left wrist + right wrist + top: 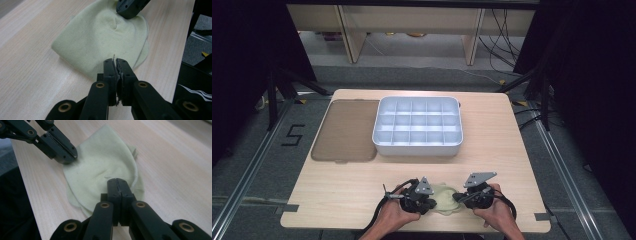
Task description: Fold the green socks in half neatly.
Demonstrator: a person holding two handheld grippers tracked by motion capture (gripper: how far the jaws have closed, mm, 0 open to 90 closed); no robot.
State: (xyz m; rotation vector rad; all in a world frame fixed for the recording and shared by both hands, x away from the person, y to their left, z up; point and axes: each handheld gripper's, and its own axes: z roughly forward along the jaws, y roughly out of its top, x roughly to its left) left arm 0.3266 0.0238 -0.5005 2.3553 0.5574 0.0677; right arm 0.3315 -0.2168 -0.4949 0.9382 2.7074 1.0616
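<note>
Black fingers of the left gripper [115, 62] were clamped tight on the near edge of the pale yellow-green cloth [105, 37], and the right gripper [117, 181] likewise pinched its opposite edge; the cloth lay crumpled on the wooden counter [342, 190] at the person's edge, between both hands. Beyond stood the white compartment tray [418, 127] and a brown lid [346, 131]. Risk, as judged: each pinch looked shallow, so uneven pulling could slip one hem free.

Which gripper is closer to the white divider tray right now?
Neither clearly, perhaps the left. The left gripper and right gripper both pinch the pale cloth at the table's near edge, well short of the tray.
</note>
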